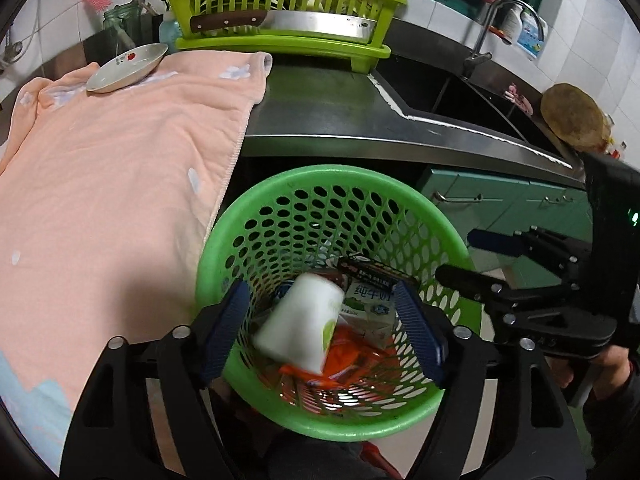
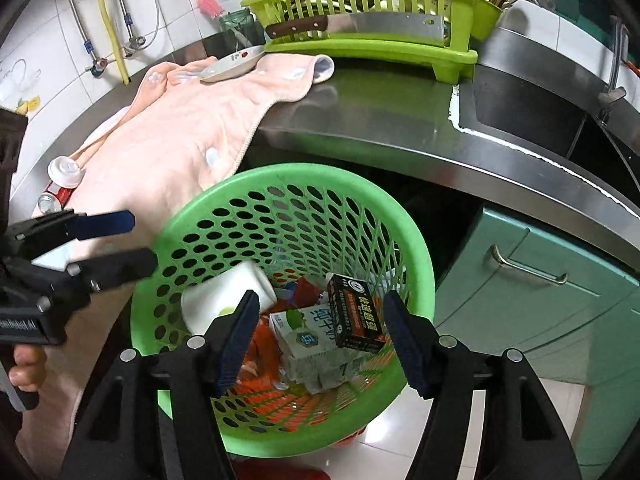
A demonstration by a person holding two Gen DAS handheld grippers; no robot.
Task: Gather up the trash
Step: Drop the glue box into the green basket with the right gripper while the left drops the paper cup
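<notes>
Both grippers hang over the green basket (image 1: 304, 216), which stands on the floor just below the edge of the steel counter (image 1: 320, 128). The left gripper (image 1: 324, 332) has its fingers apart, and a blurred white cup (image 1: 298, 326) lies between them, free of the pads, inside the basket. The right gripper (image 2: 320, 340) is likewise spread wide, gripping nothing, above a black box (image 2: 356, 312) and a milk carton (image 2: 304, 332) lying in the basket.

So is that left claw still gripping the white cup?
Apart. In the left wrist view the white cup sits blurred between the left gripper pads, with basket mesh visible either side of it.
</notes>
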